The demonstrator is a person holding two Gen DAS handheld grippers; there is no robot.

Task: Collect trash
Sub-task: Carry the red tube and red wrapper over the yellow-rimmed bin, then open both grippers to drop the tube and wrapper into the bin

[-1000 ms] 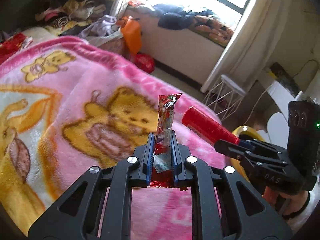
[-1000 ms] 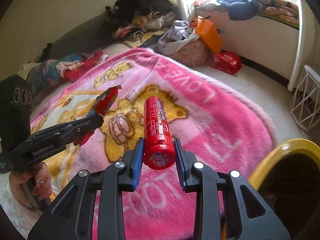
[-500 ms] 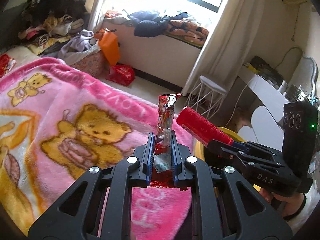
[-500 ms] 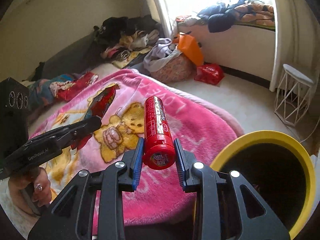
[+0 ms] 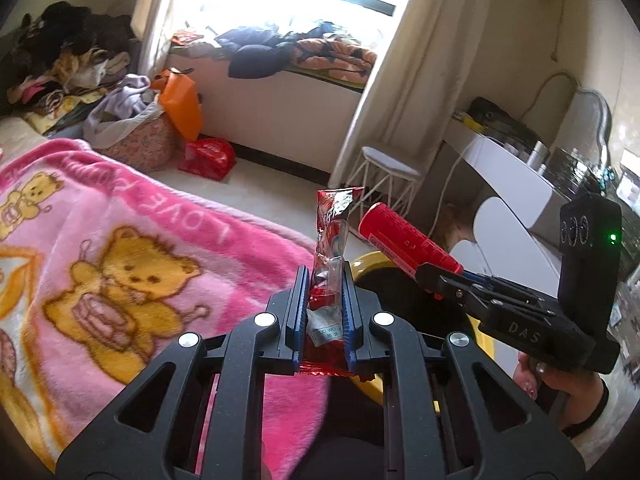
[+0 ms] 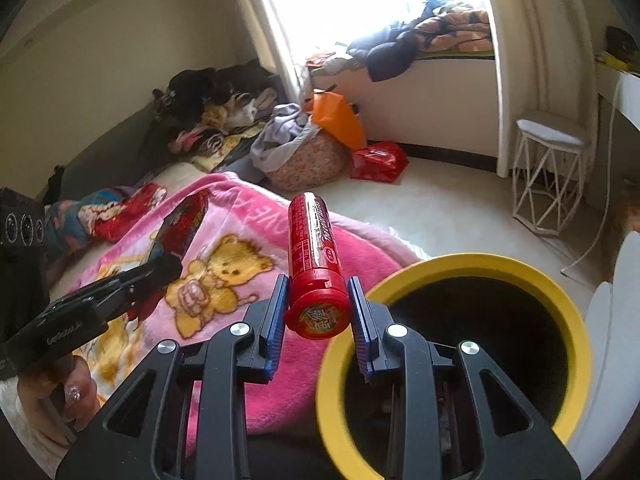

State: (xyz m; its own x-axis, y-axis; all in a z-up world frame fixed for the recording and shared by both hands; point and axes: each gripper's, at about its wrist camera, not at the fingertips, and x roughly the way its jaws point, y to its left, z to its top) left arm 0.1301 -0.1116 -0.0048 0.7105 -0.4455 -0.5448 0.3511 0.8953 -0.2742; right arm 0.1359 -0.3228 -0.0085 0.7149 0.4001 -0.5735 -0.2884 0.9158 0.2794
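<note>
Yellow bin: interior dark, contents not discernible; near rim cut off by right gripper. In the left wrist view only a sliver of bin rim shows. Right gripper clamped on red tube, at 9 o'clock of bin mouth. Left gripper pinched on red wrapper, over pink blanket edge.

Yellow bin: near rim cut off by frame bottom, inside too dark to read. In the left view it's mostly hidden behind both grippers. Wrapper print too small to read; tube label partly legible at best.
</note>
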